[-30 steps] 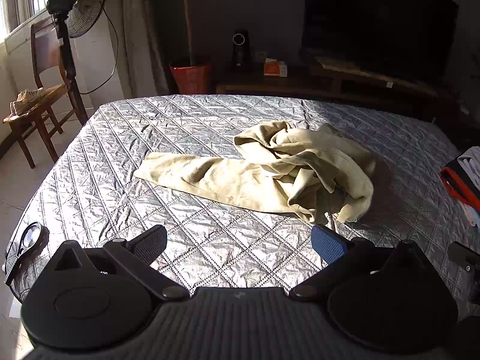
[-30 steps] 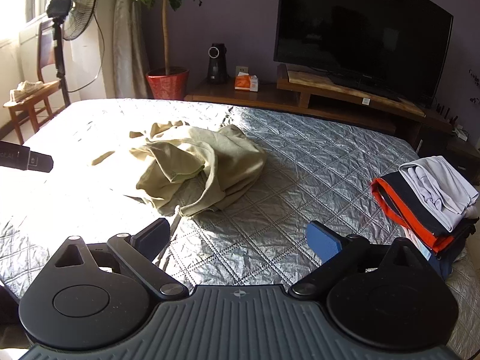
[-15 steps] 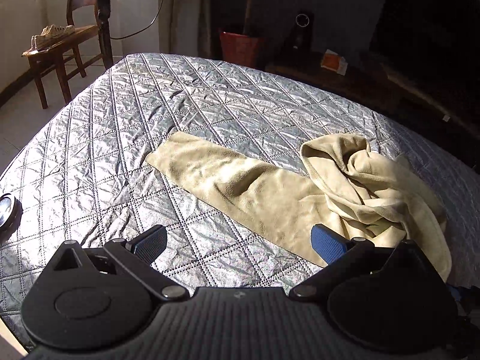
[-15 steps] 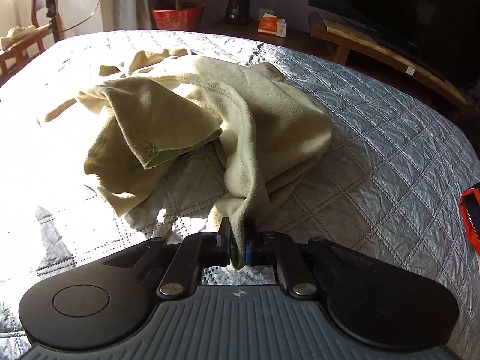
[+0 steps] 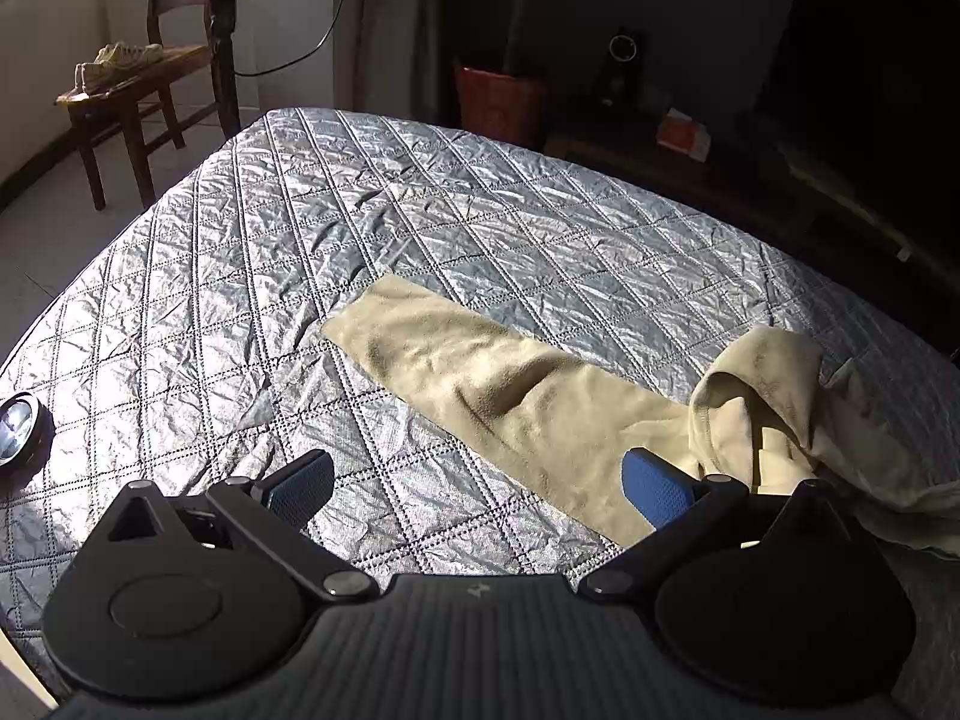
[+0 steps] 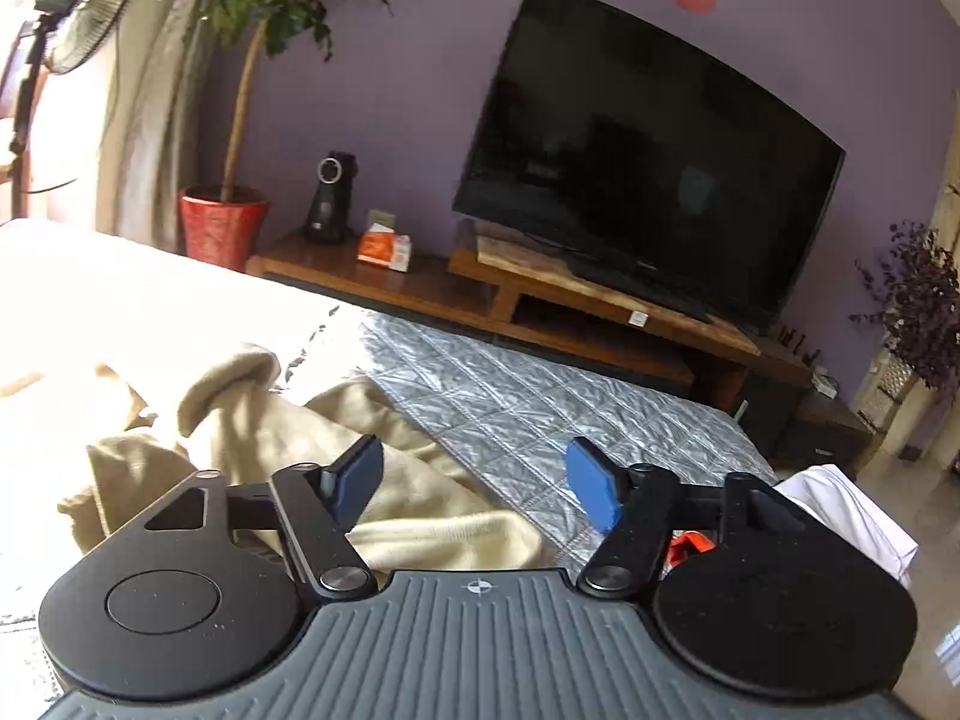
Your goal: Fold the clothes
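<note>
Beige garment (image 5: 528,414) loose on quilted bed (image 5: 252,276)

Your left gripper (image 5: 477,483) is matte black: two round discs flank a ribbed grey housing, and slim black links with silver pivot screws run forward to fingers (image 5: 654,486) faced with textured blue pads. Your right gripper (image 6: 474,483) has the same build, with blue-padded fingers (image 6: 591,489) and a small crosshair mark on the grey ribbing behind them.
</note>
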The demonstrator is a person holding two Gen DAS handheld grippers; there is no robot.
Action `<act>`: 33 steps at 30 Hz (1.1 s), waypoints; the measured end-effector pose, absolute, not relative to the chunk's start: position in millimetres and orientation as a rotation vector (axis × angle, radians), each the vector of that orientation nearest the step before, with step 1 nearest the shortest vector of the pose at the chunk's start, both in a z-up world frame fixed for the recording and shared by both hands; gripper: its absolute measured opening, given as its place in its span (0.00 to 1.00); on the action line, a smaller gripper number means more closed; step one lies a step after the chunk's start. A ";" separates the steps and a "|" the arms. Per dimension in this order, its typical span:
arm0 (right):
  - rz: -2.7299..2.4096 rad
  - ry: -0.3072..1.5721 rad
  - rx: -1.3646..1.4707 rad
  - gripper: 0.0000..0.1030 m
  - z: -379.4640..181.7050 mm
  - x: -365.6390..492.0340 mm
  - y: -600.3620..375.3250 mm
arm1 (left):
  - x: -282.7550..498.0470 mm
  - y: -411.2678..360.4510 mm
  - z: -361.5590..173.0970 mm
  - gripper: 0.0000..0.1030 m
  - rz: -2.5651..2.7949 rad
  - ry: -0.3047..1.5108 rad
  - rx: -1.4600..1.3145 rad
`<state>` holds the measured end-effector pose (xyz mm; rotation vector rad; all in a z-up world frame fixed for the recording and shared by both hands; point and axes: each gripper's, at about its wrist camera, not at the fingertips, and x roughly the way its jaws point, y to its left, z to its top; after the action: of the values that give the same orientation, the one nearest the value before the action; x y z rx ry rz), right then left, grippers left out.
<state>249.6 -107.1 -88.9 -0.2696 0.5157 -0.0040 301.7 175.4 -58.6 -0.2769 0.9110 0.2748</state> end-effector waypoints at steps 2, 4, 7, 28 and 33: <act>0.081 0.512 -0.292 0.82 -88.6 243.1 -86.8 | 302.4 180.7 -60.8 0.99 0.285 0.923 -0.303; 0.217 0.565 -0.312 0.82 -98.3 246.6 -53.0 | 303.3 183.8 -64.1 0.99 0.281 0.938 -0.314; 0.251 0.606 -0.359 0.77 -110.5 266.2 -23.6 | 302.1 184.1 -66.9 0.99 0.274 0.953 -0.308; -0.047 0.894 0.223 0.37 -105.5 207.4 -156.2 | 303.4 187.2 -73.9 0.99 0.270 0.973 -0.331; 0.022 0.734 -0.115 0.54 -95.6 171.7 -122.6 | 302.4 184.9 -73.5 0.99 0.261 0.970 -0.317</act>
<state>171.7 -122.6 -95.6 -0.1147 0.7344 0.0219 302.4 184.9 -73.5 -0.3165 0.9702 0.2608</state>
